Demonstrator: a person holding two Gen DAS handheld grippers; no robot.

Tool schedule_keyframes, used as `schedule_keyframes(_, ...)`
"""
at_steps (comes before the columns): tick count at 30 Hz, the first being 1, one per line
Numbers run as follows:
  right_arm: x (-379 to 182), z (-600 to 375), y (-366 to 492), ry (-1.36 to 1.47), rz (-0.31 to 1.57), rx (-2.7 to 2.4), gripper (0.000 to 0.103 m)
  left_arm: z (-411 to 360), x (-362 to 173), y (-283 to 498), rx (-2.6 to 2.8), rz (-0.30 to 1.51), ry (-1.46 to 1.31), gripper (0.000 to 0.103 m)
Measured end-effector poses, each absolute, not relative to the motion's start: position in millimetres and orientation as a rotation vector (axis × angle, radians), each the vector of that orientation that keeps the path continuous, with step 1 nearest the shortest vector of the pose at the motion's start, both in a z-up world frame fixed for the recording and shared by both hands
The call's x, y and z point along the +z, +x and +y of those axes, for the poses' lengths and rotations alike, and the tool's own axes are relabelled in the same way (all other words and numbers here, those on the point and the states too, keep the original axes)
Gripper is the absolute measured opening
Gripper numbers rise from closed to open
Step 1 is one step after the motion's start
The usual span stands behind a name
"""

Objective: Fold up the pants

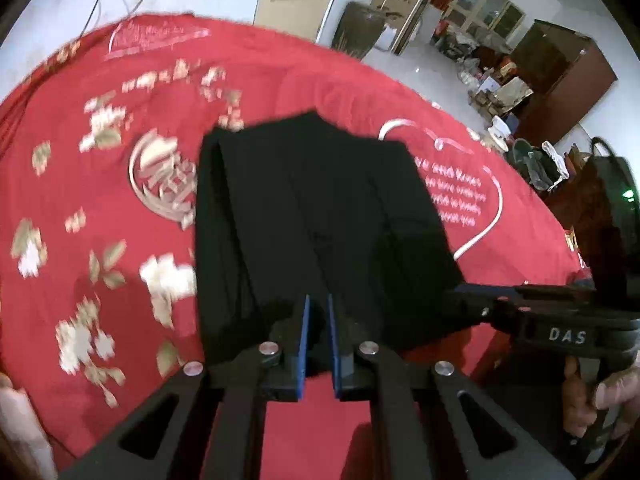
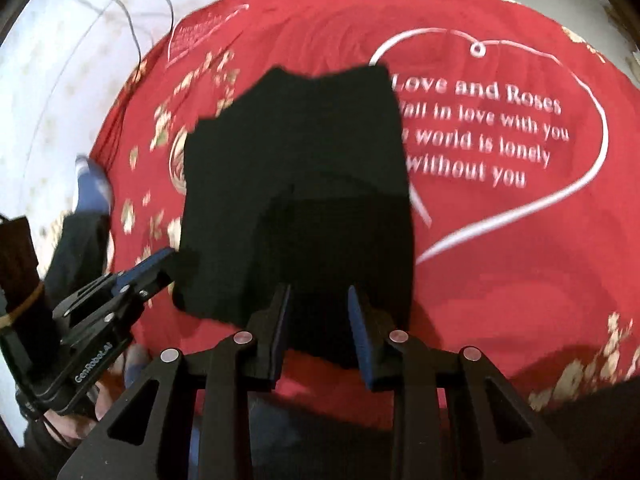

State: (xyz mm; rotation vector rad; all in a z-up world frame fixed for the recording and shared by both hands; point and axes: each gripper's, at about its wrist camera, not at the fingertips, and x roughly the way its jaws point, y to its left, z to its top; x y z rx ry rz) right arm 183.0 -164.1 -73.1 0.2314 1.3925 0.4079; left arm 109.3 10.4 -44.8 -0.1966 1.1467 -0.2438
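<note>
The pants lie as a dark, already doubled-up block in the middle of a round bench under a red cloth, their far edge toward the middle of the bench and their near edge hanging close to the two claws. The printed heart on the cloth shows just right of them.

The left claw is clenched on the near edge of the pants: its blue pads stand close together with dark fabric bunched between them. In the right wrist view it comes in from the left and bites the near left corner. The right claw straddles the near right part of the same edge, its pads wider apart with a thick fold of cloth filling the gap; it appears to grip that fold, though the black fabric makes contact hard to read. A hand holds its handle at the right of the left wrist view.

Holding both near corners keeps the edge straight and level, so the layer can be carried over in one piece. Judged from this, the step in hand is another fold of the near edge toward the far edge. The blur suggests both claws are moving.
</note>
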Motion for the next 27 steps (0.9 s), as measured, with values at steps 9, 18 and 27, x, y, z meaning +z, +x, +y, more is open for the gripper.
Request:
schedule_keyframes(9,-83,-153,185,0.116,1.428,0.363,0.030,11,-57,108,-0.234,1.164,-0.191,0.011)
schedule_keyframes(18,-62,-203,168,0.308,1.328,0.333,0.042,36,-24,96,-0.162,1.123,-0.252,0.029)
schedule_keyframes(27,-24,-189,153,0.159,1.217,0.302,0.051,29,8,82,-0.186,1.027,-0.239,0.042)
